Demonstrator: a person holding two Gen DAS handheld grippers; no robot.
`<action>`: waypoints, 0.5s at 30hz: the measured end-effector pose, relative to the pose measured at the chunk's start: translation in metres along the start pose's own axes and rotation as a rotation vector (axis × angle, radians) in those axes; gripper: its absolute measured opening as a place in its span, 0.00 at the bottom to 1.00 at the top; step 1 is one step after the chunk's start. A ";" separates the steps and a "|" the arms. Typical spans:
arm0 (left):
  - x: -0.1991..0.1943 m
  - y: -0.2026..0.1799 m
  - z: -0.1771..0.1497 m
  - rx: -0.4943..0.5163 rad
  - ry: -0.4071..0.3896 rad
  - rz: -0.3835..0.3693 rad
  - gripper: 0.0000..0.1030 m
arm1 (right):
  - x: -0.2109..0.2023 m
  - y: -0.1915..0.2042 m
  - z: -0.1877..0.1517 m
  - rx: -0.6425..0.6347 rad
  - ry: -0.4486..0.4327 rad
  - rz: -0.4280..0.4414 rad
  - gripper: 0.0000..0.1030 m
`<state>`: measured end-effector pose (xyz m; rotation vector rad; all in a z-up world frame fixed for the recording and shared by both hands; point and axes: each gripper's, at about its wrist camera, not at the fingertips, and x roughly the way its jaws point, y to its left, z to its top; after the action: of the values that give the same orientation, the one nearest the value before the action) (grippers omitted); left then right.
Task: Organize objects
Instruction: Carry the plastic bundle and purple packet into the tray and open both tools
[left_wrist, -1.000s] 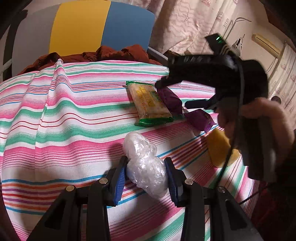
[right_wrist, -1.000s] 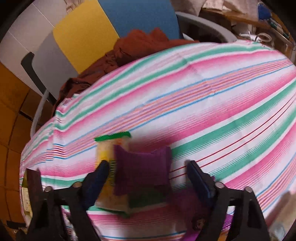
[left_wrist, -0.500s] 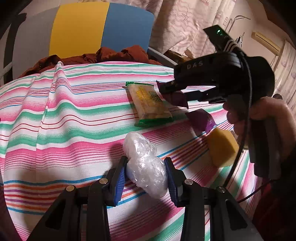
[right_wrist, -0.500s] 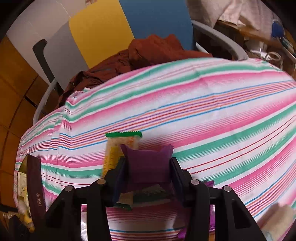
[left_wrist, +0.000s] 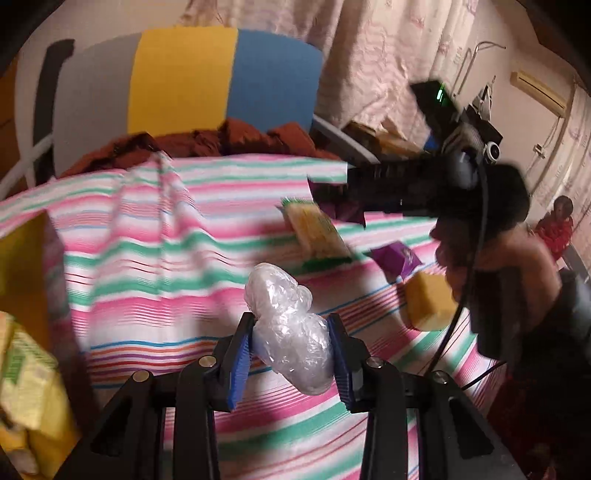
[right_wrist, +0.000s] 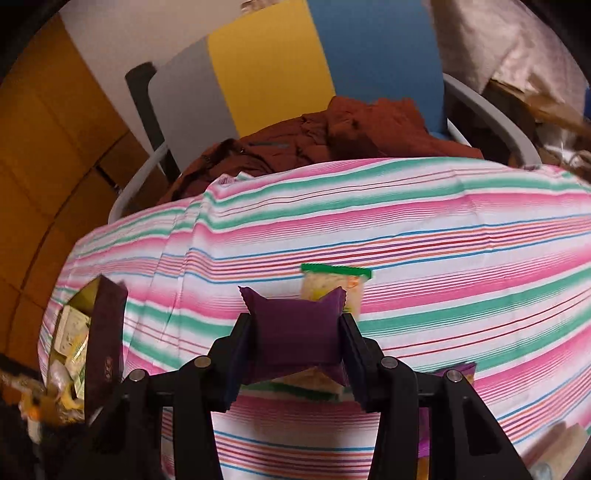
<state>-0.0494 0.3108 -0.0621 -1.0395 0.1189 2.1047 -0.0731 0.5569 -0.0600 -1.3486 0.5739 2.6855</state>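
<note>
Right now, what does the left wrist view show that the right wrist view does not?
Only the left wrist view shows the left gripper shut on a clear plastic bundle, a yellow block and the person's hand. Only the right wrist view shows the dark brown box with packets inside. Both show the purple packet in the right gripper, the yellow-green packet and the striped cloth.

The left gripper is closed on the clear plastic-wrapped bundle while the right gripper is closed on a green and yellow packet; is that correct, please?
Not quite. The right gripper is closed on a purple packet, as the right wrist view shows; the green and yellow packet lies on the striped cloth behind it. The left gripper does hold the plastic-wrapped bundle.
</note>
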 end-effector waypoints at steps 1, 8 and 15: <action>-0.007 0.003 0.001 -0.006 -0.009 0.012 0.37 | -0.002 0.003 -0.002 -0.001 0.000 0.009 0.46; -0.058 0.035 0.001 -0.044 -0.063 0.109 0.37 | -0.006 0.064 -0.014 -0.101 0.029 0.059 0.46; -0.106 0.074 -0.013 -0.083 -0.121 0.213 0.38 | -0.011 0.129 -0.035 -0.169 0.042 0.140 0.46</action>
<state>-0.0519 0.1907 -0.0129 -0.9807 0.0857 2.3778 -0.0709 0.4254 -0.0323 -1.4600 0.4700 2.8819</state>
